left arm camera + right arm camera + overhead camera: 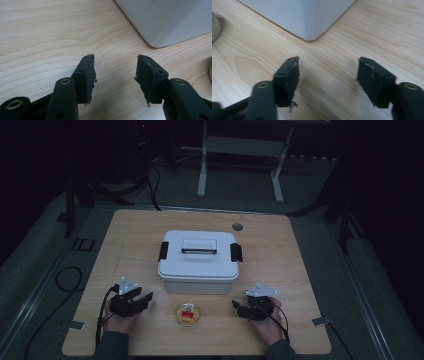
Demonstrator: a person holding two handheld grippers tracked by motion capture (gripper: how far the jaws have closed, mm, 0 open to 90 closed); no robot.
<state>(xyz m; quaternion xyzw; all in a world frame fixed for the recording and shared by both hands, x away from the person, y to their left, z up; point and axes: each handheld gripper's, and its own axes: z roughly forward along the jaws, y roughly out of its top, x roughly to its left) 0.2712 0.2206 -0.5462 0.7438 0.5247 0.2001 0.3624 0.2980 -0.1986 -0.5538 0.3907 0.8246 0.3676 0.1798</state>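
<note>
Both grippers, left [141, 297] and right [240, 307], gape empty; 1 white box [198, 261], 1 round tin [188, 314].

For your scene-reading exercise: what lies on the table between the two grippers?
A small round tin lies between the left gripper and right gripper, seen in the high view.

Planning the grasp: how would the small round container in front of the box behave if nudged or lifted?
The round container lies flat on the table, so it should slide, not roll. It looks small, so probably light. Its low rim may give the jaws little to grip.
</note>
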